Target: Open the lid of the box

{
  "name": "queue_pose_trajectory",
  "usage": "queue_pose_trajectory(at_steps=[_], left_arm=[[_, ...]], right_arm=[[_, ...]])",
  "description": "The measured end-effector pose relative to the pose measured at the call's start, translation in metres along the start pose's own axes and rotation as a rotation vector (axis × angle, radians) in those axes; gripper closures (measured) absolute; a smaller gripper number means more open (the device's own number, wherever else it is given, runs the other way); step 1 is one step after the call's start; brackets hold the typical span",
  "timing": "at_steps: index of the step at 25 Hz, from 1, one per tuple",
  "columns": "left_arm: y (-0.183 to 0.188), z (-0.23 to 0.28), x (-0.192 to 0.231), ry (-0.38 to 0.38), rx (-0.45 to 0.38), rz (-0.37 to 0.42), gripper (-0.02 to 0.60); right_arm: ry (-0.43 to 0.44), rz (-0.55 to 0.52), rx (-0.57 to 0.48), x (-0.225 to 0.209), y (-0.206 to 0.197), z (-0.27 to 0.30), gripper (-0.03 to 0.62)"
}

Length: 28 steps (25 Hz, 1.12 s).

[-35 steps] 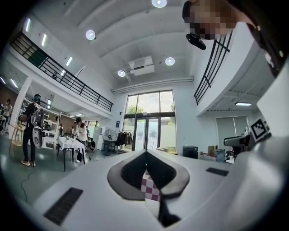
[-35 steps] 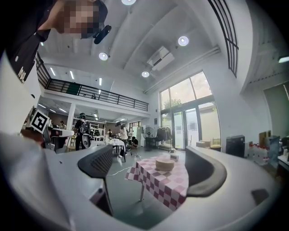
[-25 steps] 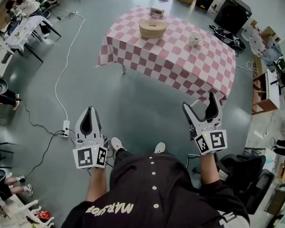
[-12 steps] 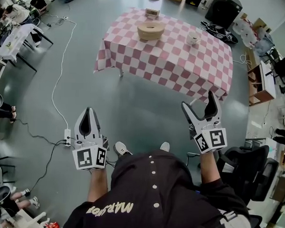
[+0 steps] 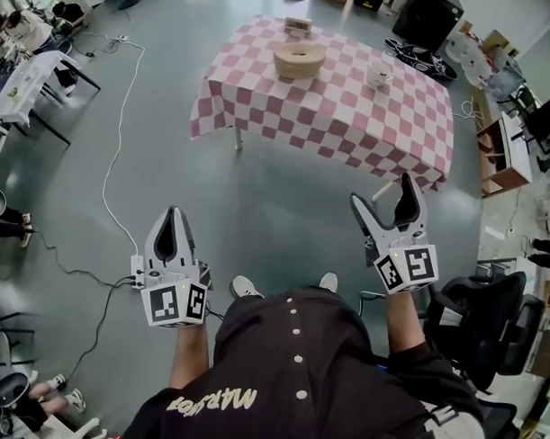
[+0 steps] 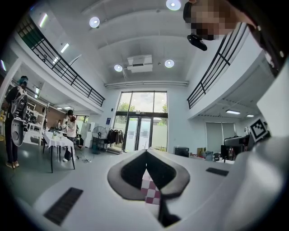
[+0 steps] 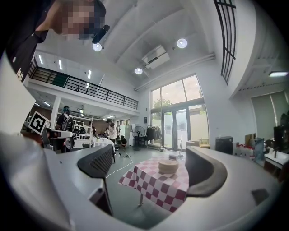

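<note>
Head view: approach stage, by judgement; left gripper closed on nothing, right gripper spread and empty, both well apart from the round box on the checked table; next move requires walking up to it.

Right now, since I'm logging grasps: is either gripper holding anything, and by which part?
Nothing is held: left gripper shut and empty, right gripper open and empty.

White lettering runs across the person's black shirt, upside down and too warped to read surely; the two white cubes bear black-and-white square code markers only
</note>
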<state>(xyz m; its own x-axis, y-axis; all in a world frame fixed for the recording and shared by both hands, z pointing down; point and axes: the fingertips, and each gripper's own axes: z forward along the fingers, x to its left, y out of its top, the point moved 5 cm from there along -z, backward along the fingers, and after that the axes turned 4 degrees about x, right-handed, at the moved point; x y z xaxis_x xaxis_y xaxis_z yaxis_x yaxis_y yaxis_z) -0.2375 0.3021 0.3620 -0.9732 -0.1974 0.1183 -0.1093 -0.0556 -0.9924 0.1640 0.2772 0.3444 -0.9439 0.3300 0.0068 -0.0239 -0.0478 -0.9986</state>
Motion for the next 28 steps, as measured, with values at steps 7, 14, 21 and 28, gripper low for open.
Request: queue_pose_trajectory(at_steps=[7,14,21,28], left_arm=[[0.003,0.002,0.038,-0.046,0.004,0.020,0.571],[0.007,-0.003,0.075,-0.080,0.031,0.043,0.571],[0.002,0.000,0.083,-0.089,0.038,0.017,0.571],[0.002,0.021,0.085,-0.073,0.044,0.034,0.571]], right_arm=[[-0.043,0.006,-0.005,0.035,-0.004,0.008,0.102],[-0.079,0.012,0.001,0.069,-0.011,0.010,0.102],[-0.078,0.002,-0.001,0.081,-0.013,0.018,0.098],[-0.079,0.025,-0.011,0.067,-0.018,0.045,0.098]])
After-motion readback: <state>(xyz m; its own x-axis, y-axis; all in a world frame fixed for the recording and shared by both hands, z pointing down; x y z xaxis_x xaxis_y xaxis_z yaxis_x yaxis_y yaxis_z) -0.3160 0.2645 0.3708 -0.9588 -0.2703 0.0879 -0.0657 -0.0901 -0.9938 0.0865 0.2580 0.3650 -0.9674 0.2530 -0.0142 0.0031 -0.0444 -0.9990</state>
